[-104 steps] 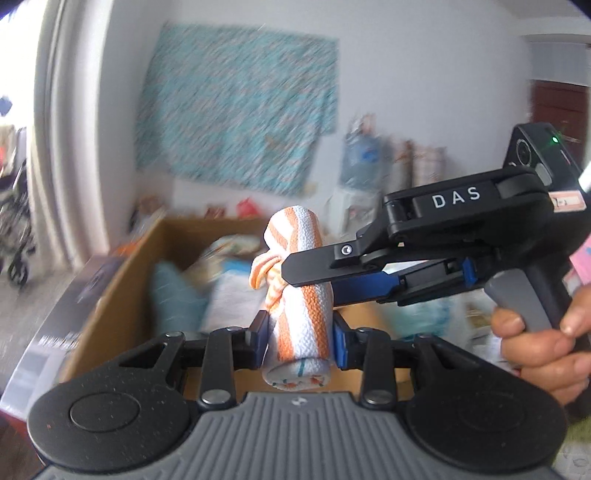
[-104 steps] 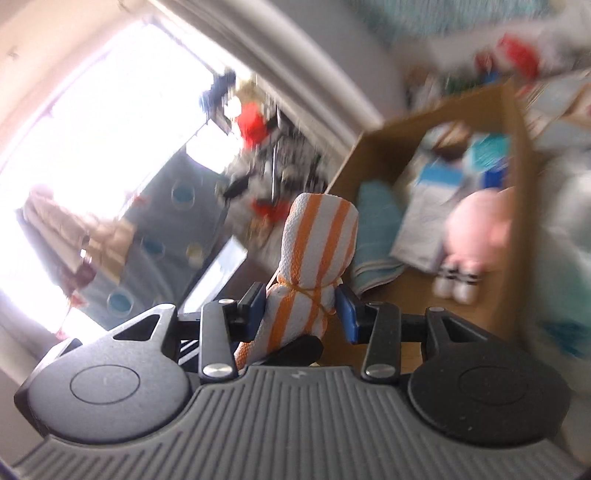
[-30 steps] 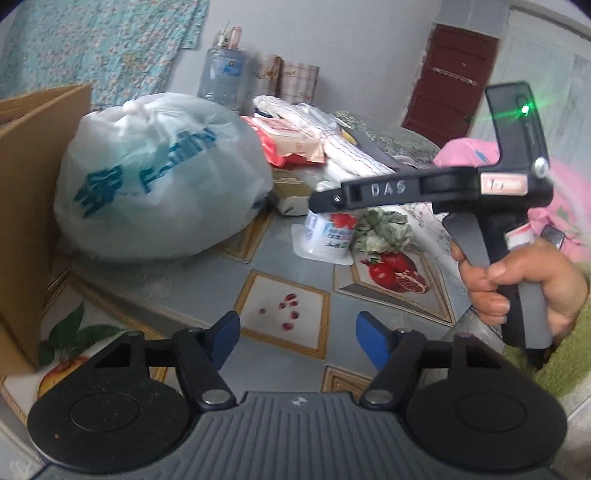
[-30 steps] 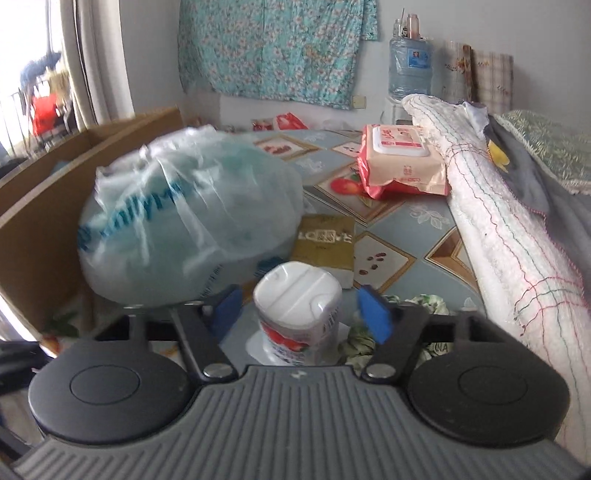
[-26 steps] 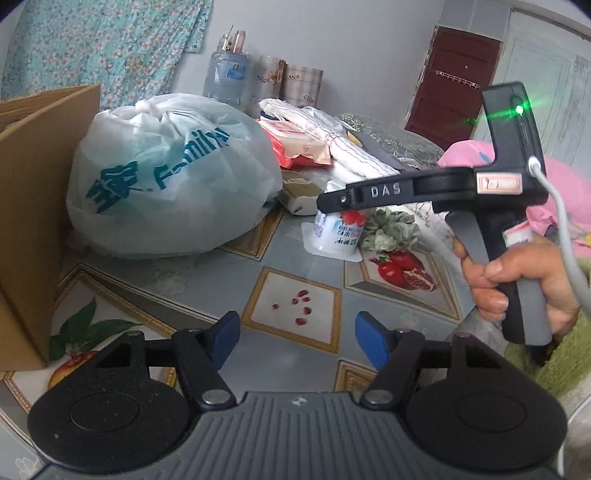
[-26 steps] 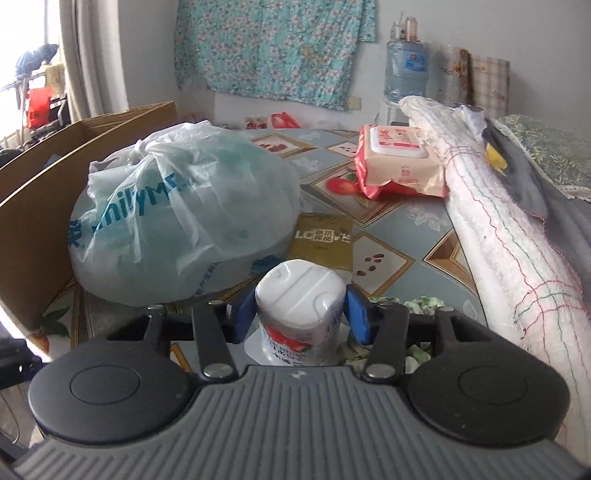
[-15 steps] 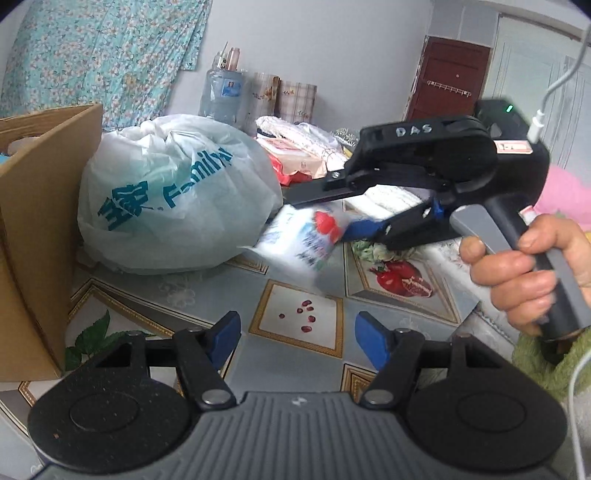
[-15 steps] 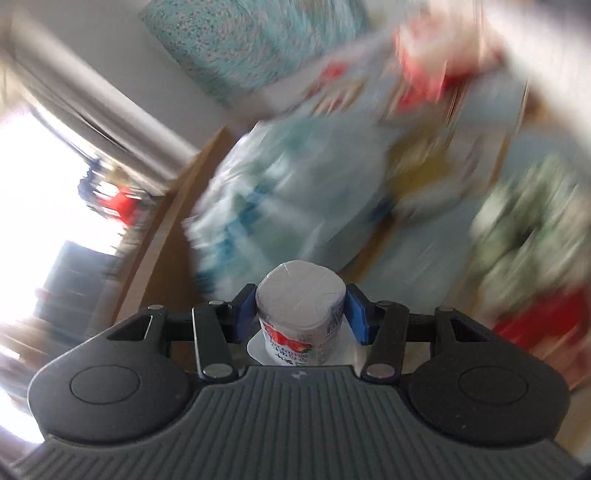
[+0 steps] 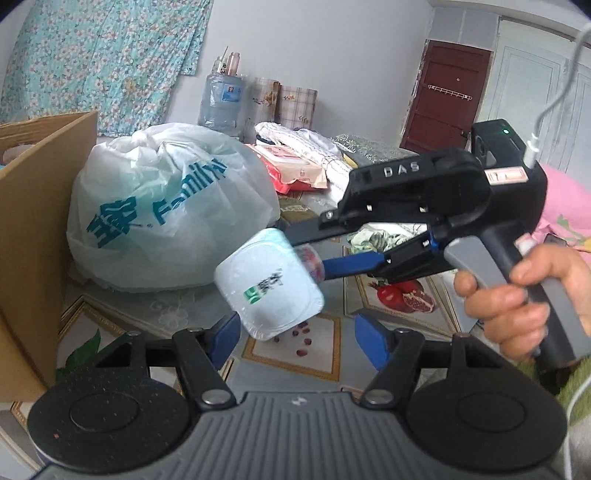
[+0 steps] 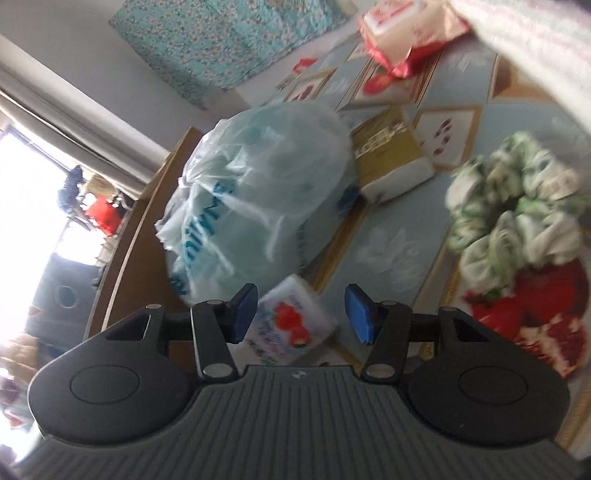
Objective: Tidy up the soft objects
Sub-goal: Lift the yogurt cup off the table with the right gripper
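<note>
Dropping risk: yogurt cup (image 9: 269, 286) sits loose between spread right claw (image 10: 301, 314); left claw (image 9: 295, 334) spread beneath, may miss.

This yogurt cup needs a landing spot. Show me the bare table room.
Bare tablecloth lies between the plastic bag and the green scrunchie, and in front of the bag beside the cardboard box. Behind the bag it is crowded: gold packet, wipes pack.
</note>
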`<action>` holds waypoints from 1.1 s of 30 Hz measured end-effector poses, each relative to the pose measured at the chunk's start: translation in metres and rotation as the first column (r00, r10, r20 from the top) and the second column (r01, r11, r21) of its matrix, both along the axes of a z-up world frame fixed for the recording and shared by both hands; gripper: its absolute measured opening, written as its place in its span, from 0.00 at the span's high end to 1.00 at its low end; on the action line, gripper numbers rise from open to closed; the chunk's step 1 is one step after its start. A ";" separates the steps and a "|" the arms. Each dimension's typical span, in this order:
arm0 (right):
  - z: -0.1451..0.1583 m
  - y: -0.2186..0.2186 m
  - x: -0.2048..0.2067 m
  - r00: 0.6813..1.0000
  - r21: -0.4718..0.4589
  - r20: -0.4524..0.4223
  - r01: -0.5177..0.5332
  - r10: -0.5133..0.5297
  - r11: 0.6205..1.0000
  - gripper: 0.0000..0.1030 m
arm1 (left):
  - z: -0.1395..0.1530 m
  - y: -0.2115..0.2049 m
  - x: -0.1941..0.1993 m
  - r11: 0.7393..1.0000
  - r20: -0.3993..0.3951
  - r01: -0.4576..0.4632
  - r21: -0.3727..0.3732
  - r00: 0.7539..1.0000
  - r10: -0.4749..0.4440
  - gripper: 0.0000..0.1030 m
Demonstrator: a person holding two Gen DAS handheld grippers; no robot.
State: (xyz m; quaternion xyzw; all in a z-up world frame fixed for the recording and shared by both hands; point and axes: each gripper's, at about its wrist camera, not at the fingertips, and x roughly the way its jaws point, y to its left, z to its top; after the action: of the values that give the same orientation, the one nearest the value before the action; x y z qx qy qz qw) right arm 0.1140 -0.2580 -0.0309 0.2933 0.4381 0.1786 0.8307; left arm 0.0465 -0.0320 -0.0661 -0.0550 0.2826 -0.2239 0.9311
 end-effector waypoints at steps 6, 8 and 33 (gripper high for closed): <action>0.008 -0.015 -0.007 0.997 0.050 0.077 0.003 -0.007 0.999 0.50 | 0.000 -0.005 0.011 1.000 -0.010 -0.015 0.026 1.000 0.015 0.32; 0.015 -0.012 -0.011 0.994 0.024 0.108 -0.029 0.026 0.999 0.48 | -0.001 -0.005 0.013 0.998 -0.005 -0.037 0.041 0.999 0.037 0.31; -0.049 -0.033 0.001 0.996 0.335 -0.084 0.053 -0.026 0.941 0.69 | 0.022 -0.030 0.024 0.980 0.134 -0.113 0.165 0.987 0.091 0.66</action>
State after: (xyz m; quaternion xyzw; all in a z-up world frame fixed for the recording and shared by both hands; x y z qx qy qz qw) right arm 0.1148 -0.2910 -0.0800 0.4464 0.4275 0.2224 0.7540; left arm 0.0702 -0.0624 -0.0445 0.0255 0.2386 -0.1535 0.9586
